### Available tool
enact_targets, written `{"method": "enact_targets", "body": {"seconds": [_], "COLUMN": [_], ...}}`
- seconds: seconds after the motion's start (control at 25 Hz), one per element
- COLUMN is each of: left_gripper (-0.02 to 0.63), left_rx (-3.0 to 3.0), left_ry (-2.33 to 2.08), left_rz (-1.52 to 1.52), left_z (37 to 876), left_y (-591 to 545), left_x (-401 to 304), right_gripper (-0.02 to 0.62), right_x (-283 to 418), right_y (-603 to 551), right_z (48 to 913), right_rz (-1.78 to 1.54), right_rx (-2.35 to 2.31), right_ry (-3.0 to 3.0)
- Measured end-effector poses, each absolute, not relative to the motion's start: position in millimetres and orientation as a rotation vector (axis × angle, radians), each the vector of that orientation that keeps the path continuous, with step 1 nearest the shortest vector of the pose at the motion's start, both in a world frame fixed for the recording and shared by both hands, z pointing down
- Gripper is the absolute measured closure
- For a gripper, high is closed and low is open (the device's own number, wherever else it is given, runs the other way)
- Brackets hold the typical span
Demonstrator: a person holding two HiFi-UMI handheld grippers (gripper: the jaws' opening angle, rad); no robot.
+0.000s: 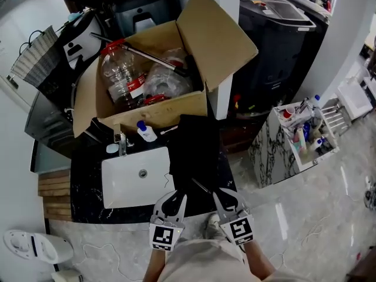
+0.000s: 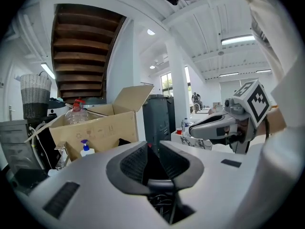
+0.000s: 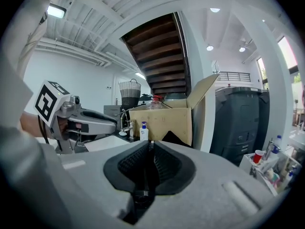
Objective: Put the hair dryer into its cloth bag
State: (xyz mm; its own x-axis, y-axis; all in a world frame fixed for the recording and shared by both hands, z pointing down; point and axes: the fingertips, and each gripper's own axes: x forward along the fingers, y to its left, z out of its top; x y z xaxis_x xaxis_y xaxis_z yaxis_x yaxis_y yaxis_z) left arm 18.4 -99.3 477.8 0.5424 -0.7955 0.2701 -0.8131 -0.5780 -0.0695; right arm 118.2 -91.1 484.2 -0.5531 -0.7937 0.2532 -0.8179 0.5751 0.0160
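Note:
The black cloth bag (image 1: 195,148) lies flat on the dark counter (image 1: 88,198), to the right of the sink. In the gripper views the bag shows as a dark shape (image 2: 125,141) (image 3: 174,137) in front of the box. No hair dryer is visible. My left gripper (image 1: 177,197) (image 2: 153,147) and right gripper (image 1: 220,192) (image 3: 149,143) hover side by side at the bag's near edge, pointing slightly down, both shut. I cannot tell whether either one pinches cloth. Each gripper shows in the other's view, the right gripper (image 2: 196,128) and the left gripper (image 3: 113,124).
A white sink (image 1: 120,187) with a faucet (image 1: 121,143) and a soap bottle (image 1: 147,132) lies left of the bag. Behind stands an open cardboard box (image 1: 155,107) holding a big plastic bottle (image 1: 120,70). A dark bin (image 1: 276,37) and a marble-look rack (image 1: 296,135) stand on the right.

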Motion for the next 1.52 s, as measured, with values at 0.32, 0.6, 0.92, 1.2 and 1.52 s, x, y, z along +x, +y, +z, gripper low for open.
{"method": "enact_targets", "body": {"seconds": [0.32,0.6,0.92,1.2,1.52], "left_gripper": [0.531,0.529,0.52,0.498,0.436], "left_rx": [2.665,2.654,2.694,2.681,2.624], "left_ry": [-1.465,-1.416,-1.263,-1.149,-1.031], "left_rz": [0.477,0.526,0.58,0.66,0.837], "left_z": [484.4,504.9,534.5,565.3,611.6], "left_y": [-114.4,-120.6,-117.3,-113.2,-103.1], "left_x": [24.0,13.2,5.1,-1.8,-4.3], "right_gripper": [0.575,0.575,0.575,0.575,0.575], "right_x": [118.3,115.2,102.7,85.6,82.9], "right_y": [-113.4,-122.1,-107.5,-95.4,-84.2], "right_z": [494.7,509.1,532.5,555.9,572.8], "right_rz": [0.242,0.251,0.322,0.374,0.42], "right_rx": [1.261,1.26,1.295,1.285,1.299], "right_ry": [-2.634,-2.591,-2.49,-2.437,-2.386]}}
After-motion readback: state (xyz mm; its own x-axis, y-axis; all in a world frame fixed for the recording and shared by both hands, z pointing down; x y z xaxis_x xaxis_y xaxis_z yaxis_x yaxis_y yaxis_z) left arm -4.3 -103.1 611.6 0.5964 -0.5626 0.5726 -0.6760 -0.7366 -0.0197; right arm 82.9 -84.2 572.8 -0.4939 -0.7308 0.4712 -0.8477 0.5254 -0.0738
